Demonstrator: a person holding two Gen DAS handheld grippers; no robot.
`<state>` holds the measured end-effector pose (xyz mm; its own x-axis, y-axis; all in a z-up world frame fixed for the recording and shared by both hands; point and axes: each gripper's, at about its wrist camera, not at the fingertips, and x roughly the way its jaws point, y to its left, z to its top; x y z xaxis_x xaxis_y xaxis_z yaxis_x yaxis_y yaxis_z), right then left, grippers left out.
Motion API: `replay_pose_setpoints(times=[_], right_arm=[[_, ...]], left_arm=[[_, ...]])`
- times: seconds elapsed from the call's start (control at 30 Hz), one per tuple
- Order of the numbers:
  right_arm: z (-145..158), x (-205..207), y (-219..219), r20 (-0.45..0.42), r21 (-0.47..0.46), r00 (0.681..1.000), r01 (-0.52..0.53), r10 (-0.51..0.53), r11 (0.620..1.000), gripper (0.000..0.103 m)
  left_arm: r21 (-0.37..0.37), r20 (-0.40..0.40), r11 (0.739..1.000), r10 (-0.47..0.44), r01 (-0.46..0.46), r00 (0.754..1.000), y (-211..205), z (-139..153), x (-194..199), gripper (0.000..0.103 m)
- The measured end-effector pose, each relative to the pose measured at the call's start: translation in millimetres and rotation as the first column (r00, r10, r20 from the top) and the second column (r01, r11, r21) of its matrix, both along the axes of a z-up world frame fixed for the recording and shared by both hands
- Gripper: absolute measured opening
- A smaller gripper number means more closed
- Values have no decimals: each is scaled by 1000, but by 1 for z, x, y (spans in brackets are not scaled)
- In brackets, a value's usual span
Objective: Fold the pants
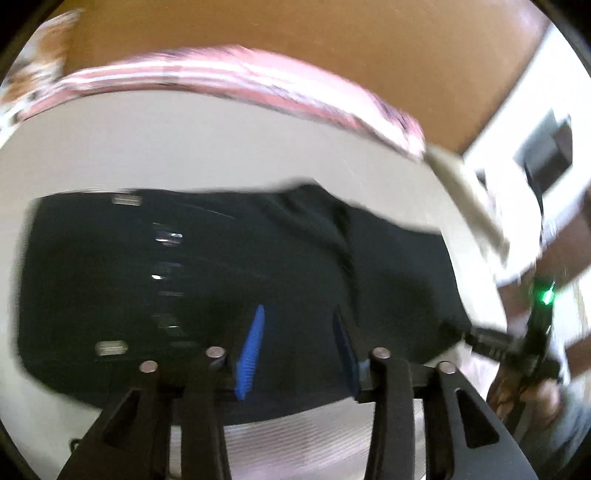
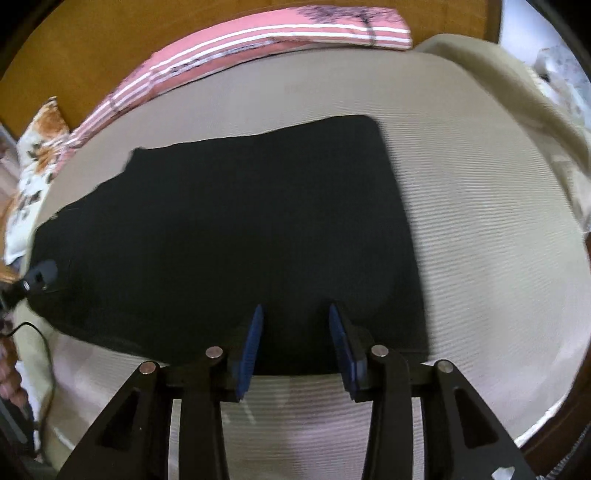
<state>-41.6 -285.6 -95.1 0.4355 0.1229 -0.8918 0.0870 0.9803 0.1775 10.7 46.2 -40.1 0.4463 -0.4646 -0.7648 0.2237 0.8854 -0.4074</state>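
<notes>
Left gripper [image 1: 299,325]: 2 blue pads spread apart, nothing clamped between them, tips hovering over the near edge of the black pants [image 1: 221,288]. Right gripper [image 2: 295,321]: same posture, pads parted, gap empty, tips just over the pants [image 2: 229,236] near hem line.

Pants lie flat on the beige ribbed bed cover [image 2: 480,240], folded into a broad dark slab. From the right gripper, the garment runs ahead and off to the left; its right edge is straight and ends just right of the right pad, with a rounded far corner. Far edge is uneven, stepping down toward the left. Open cover to the right of that edge and ahead of it (plenty of bare fabric on both sides). Near edge sits right at the pad roots in both views.

From the left gripper, pale tags or buttons [image 1: 168,236] show on the cloth ahead-left, in a rough column; left view is motion-blurred, so detail is poor. A crease runs away from the right pad.

Beyond the pants, along the far bed edge: pink striped pillow [image 2: 280,33], floral one [image 2: 40,147] at far left. Brown headboard [image 2: 92,48] behind.

Each view catches the other gripper at the frame edge, near the pants edge; contact unclear.
</notes>
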Motion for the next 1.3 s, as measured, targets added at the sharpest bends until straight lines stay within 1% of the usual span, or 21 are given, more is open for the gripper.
replay_pose_setpoints(times=[0.07,0.1,0.17,0.2,0.27,0.37,0.43,0.47,0.5,0.57,0.63,0.7,0.77,0.87,0.9,1.0,1.13,1.2,1.23,1.27,1.3], right_arm=[[-2,4,18,-4,20,999,-38,38,999,37],[-4,7,27,-7,24,998,-56,56,998,37],[-6,14,47,-7,20,995,-98,98,995,37],[-6,17,57,-7,18,993,-120,120,993,37],[-6,23,76,-8,15,987,-161,161,987,37],[-6,29,102,-17,38,976,-215,216,976,37],[-6,32,116,-17,42,971,-237,238,970,38],[-6,34,122,-17,52,969,-247,248,968,39],[-6,35,126,-19,58,967,-252,253,966,39],[-6,36,135,-22,67,965,-259,261,964,43],[-5,38,141,-24,75,964,-263,265,962,46],[-5,40,145,-25,80,963,-265,268,961,47],[-5,43,147,-26,87,963,-265,268,960,47],[-6,47,147,-29,95,964,-261,265,961,47],[-6,48,148,-30,99,965,-258,262,961,47],[-6,51,148,-30,106,965,-254,259,961,46],[-7,50,144,-27,108,967,-250,254,962,46],[-7,53,146,-25,113,968,-247,251,962,47],[-7,54,147,-26,114,968,-247,251,962,47],[-8,55,148,-26,115,968,-247,251,962,47],[-8,56,149,-28,116,967,-248,252,962,47]], left_arm=[[-40,8,996,81,-81,997,41,9,-4,45],[-48,4,992,119,-119,993,58,10,-7,46],[-54,-27,976,208,-209,978,98,7,-14,47],[-56,-44,970,235,-237,971,110,4,-15,47],[-70,-105,945,310,-318,945,141,-7,-26,47],[-139,-201,902,379,-409,903,174,-27,-41,48],[-195,-264,873,392,-447,881,186,-39,-48,48],[-242,-307,849,392,-470,867,192,-48,-51,48],[-267,-328,836,389,-479,861,194,-51,-52,48],[-304,-370,807,390,-507,843,197,-60,-54,48],[-309,-384,793,400,-525,832,200,-66,-53,48],[-317,-395,783,404,-535,825,202,-70,-51,48],[-333,-409,765,410,-551,816,203,-74,-50,48],[-339,-417,759,409,-556,812,201,-82,-48,48],[-350,-422,751,407,-559,810,201,-86,-48,48],[-372,-416,742,405,-558,815,201,-90,-46,48],[-401,-392,733,404,-549,826,202,-93,-46,49],[-417,-369,731,408,-541,835,204,-94,-46,49],[-432,-349,724,415,-537,840,204,-94,-46,49],[-436,-338,724,419,-534,843,203,-94,-45,49],[-436,-316,732,420,-523,851,200,-93,-45,49]])
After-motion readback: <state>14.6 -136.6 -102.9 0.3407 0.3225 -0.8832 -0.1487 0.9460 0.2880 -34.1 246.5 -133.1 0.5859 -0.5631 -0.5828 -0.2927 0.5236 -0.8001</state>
